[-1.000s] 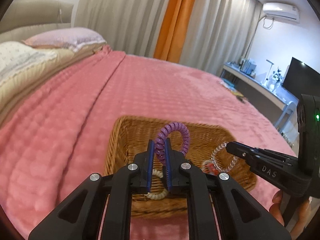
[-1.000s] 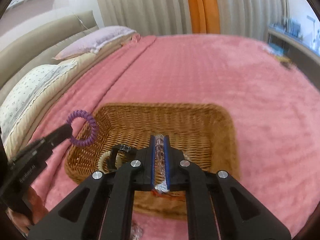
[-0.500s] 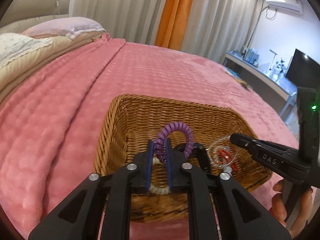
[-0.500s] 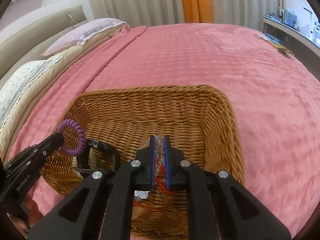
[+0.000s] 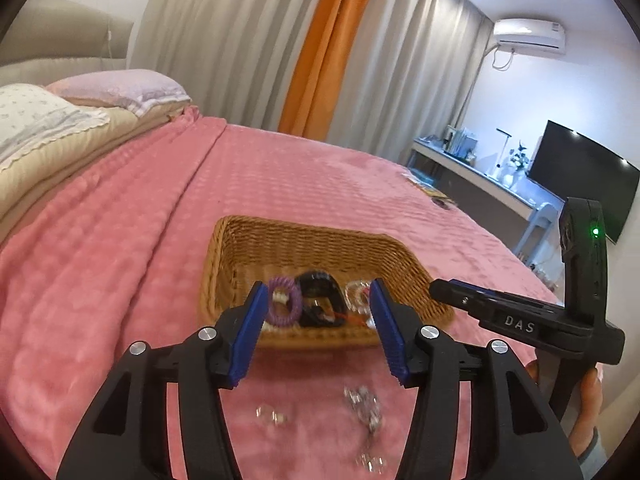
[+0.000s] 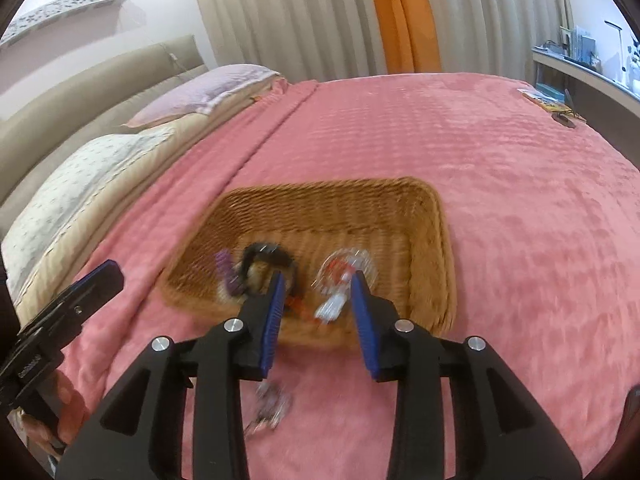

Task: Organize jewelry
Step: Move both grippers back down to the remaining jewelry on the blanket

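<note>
- Pink blanket (image 6: 500, 160) covers the whole bed and fills most of both views.
- Wicker basket (image 5: 304, 236) sits mid-frame on it; the purple coil bracelet (image 5: 285, 298), a black band (image 5: 320, 284) and a clear beaded piece (image 6: 348, 268) lie inside, so those look sorted.
- Left gripper (image 5: 316, 328) and right gripper (image 6: 316, 322) both stand spread wide, holding nothing.
- Small silvery pieces (image 5: 366, 406) at lower centre remain loose on the blanket, not yet put away.

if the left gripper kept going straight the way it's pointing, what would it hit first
Probably the basket: its near rim sits right between the open left gripper's fingers, with the purple coil and black band just beyond. Depth is unclear, so it could pass over the rim and land on those.
</note>
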`<state>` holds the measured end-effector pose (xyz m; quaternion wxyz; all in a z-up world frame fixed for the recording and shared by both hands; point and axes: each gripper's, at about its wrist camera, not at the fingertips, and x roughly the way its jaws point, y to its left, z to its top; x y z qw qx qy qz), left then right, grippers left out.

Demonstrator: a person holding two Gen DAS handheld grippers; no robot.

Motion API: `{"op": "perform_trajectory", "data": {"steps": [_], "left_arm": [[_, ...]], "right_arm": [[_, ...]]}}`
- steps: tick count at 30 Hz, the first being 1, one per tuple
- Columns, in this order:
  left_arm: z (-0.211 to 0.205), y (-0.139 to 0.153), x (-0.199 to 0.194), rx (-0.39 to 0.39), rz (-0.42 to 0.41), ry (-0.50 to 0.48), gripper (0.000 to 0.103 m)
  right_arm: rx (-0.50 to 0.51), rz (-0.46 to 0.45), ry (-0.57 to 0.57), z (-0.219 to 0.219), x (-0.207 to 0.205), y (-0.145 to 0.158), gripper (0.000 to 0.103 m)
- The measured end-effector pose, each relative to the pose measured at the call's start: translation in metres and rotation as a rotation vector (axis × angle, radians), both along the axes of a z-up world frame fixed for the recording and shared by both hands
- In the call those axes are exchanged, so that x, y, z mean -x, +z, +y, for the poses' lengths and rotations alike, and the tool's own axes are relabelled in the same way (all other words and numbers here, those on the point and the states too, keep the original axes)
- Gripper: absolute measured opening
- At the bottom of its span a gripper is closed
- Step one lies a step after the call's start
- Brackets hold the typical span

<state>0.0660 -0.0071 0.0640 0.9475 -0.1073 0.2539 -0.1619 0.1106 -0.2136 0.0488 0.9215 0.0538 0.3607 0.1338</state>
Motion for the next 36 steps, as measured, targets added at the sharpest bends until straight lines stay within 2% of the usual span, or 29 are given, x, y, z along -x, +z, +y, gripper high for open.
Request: {"op": "perform_trajectory", "data": {"steps": [3,6,12,16,22,25,26,35,36], "left_arm": [[0.008,-0.010,0.013,0.009,0.008,0.027,0.052],[0.018,-0.029,0.018,0.027,0.061,0.049,0.052],[0.029,-0.057,0.019,0.012,0.099,0.064,0.052],[0.034,-0.086,-0.003,0.024,0.220,0.057,0.050],[0.037,-0.095,-0.009,0.045,0.246,0.029,0.050],[0.041,-0.100,-0.012,0.080,0.264,0.018,0.041],[0.043,-0.102,-0.012,0.090,0.270,0.015,0.039],[0.039,-0.104,-0.011,0.095,0.286,0.007,0.039],[0.039,-0.104,-0.011,0.094,0.287,0.005,0.039]], "right_arm": [[-0.002,0.006,0.014,0.009,0.028,-0.004,0.031],[0.032,0.017,0.027,0.024,0.047,-0.014,0.031],[0.037,0.085,0.049,0.041,0.064,-0.041,0.031],[0.053,0.116,0.040,0.049,0.068,-0.057,0.031],[-0.009,0.237,0.030,0.050,0.058,-0.083,0.031],[-0.034,0.280,0.025,0.053,0.054,-0.092,0.031],[-0.031,0.283,0.019,0.055,0.052,-0.094,0.031],[0.052,0.289,-0.078,0.072,0.042,-0.100,0.031],[0.070,0.281,-0.082,0.074,0.043,-0.100,0.028]]}}
